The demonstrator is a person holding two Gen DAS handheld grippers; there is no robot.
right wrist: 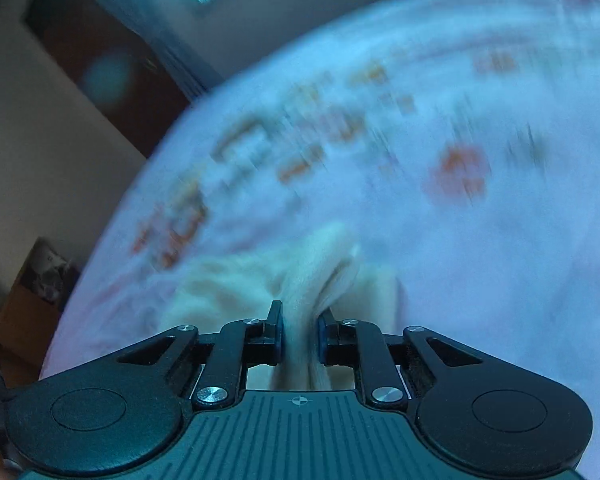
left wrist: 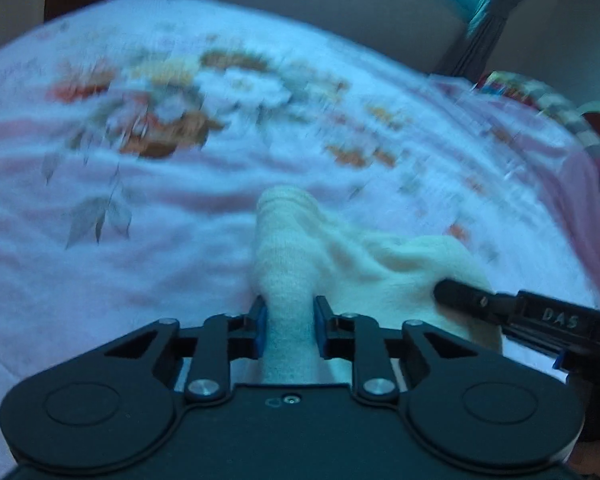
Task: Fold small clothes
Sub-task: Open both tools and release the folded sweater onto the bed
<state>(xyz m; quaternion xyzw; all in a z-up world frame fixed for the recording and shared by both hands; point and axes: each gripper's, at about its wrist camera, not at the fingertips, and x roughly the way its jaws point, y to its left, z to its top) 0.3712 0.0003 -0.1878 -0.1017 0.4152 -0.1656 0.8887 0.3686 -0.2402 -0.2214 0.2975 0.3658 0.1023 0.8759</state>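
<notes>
On floral bedsheet [left wrist: 140, 240]: both grippers [left wrist: 287, 320] [right wrist: 300, 328] pinching cream sock [left wrist: 288, 264]

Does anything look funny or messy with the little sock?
Nothing is torn or spilled. The small cream knitted sock is bunched and twisted rather than flat: the left gripper pinches one end, the right gripper pinches another part, and it rumples between them over the pale floral bedsheet. Both views are blurred.

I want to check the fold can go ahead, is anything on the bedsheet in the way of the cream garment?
Nothing visible. The left gripper and right gripper are both shut on the cream garment, and the floral bedsheet around it shows only its print, though both views are blurred.
</notes>
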